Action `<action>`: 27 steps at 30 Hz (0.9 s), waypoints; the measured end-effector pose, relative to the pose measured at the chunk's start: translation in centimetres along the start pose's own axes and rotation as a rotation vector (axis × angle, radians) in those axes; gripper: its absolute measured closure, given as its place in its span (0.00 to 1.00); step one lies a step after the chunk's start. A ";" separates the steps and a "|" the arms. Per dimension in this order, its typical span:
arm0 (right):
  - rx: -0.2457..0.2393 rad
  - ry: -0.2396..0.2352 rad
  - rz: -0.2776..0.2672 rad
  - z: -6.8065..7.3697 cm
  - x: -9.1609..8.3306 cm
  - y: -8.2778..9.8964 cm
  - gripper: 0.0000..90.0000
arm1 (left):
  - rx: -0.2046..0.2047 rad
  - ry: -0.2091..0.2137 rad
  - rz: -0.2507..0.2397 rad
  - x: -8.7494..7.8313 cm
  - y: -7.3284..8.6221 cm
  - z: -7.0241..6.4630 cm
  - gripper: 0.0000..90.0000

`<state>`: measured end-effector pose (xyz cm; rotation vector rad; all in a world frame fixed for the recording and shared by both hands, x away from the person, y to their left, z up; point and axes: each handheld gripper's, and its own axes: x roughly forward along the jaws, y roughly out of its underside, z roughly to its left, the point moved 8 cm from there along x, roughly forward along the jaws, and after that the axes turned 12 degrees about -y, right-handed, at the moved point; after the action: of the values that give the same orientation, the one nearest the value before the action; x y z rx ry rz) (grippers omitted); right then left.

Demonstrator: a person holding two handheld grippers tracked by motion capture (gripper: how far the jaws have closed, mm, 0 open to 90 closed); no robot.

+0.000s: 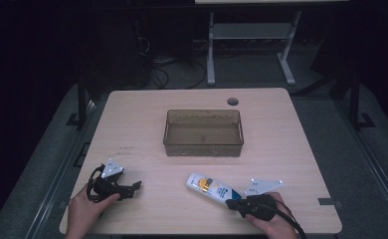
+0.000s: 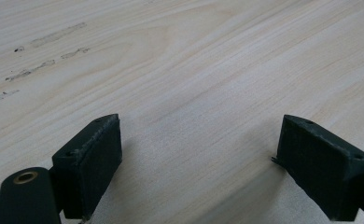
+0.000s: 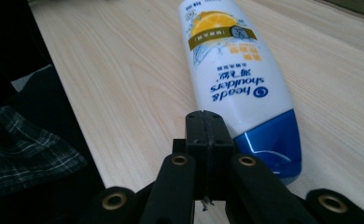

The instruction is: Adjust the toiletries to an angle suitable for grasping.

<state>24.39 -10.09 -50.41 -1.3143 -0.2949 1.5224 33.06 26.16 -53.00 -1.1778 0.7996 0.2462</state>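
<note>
The bottle [image 1: 211, 187] lay near the bin [image 1: 203, 148], likely awaiting pickup. The right gripper [image 1: 233, 204] sat clenched, empty, beside it; the left gripper [image 1: 136, 186] gaped, idle.

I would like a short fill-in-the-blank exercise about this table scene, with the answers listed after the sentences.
1. The shampoo bottle lies on its side with its ____ cap end toward the right gripper.
2. The jaws of the right gripper are ____, with nothing between them.
3. The jaws of the left gripper stand ____ over bare wood.
4. The brown see-through bin in the middle of the table is ____.

Missing words: blue; shut; open; empty
</note>
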 end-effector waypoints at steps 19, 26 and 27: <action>0.030 0.062 -0.011 -2.1 -0.8 0.2 1.00 | 0.000 0.000 0.000 0.0 0.0 0.0 0.14; 0.042 0.077 -0.015 -2.9 -0.8 0.0 1.00 | -0.001 0.000 0.000 0.0 0.0 0.0 0.14; 0.044 0.081 -0.016 -3.1 -0.8 0.0 1.00 | 0.000 0.000 0.000 0.0 0.0 0.0 0.14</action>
<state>26.85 -12.05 -51.03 -1.3322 -0.2190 1.4502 33.07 26.16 -53.00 -1.1780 0.7993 0.2467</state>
